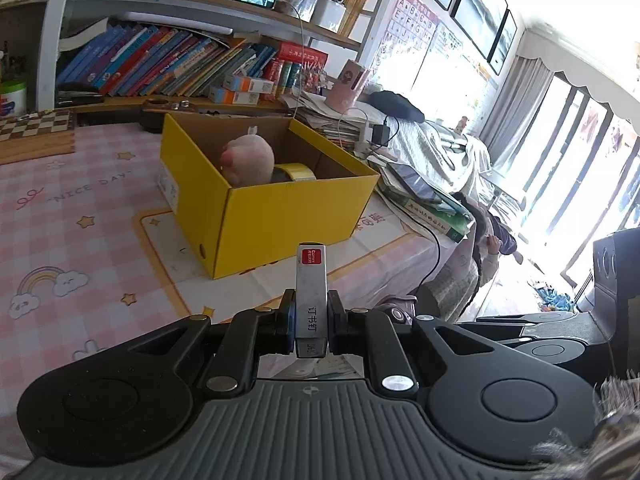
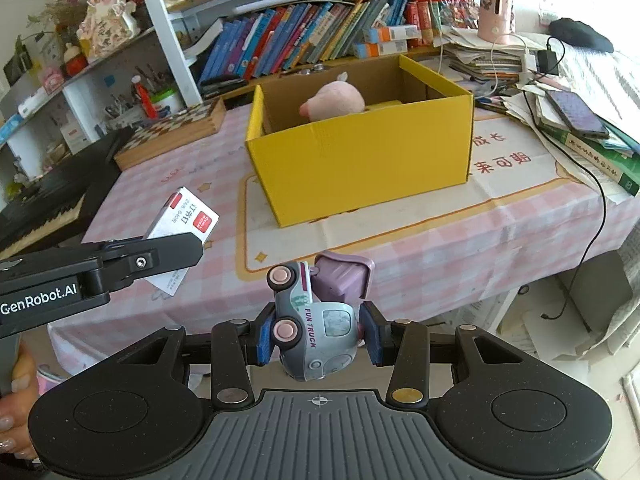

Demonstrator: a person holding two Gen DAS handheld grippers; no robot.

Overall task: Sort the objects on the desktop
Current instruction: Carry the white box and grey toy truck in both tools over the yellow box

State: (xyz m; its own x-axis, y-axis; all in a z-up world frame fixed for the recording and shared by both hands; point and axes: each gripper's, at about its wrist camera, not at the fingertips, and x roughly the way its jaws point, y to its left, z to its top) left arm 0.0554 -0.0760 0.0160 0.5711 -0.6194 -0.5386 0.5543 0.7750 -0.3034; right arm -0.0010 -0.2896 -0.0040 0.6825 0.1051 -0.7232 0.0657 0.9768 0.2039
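Observation:
My left gripper (image 1: 311,318) is shut on a small white box of staples (image 1: 311,288) with a red label, held above the table in front of the yellow cardboard box (image 1: 280,208). The same staple box (image 2: 182,220) shows in the right wrist view, clamped by the left gripper (image 2: 176,250). My right gripper (image 2: 318,334) is shut on a grey toy truck (image 2: 316,328) with pink wheels and a purple bin, near the table's front edge. The yellow box (image 2: 360,160) holds a pink plush toy (image 2: 334,102) and a yellow tape roll (image 1: 296,171).
A pink checked tablecloth (image 2: 460,248) covers the table. A chessboard (image 2: 172,132) lies at the back left, a keyboard (image 2: 40,208) beyond the left edge. Stacked books, papers and a phone (image 2: 576,114) with a black cable sit at the right. Bookshelves stand behind.

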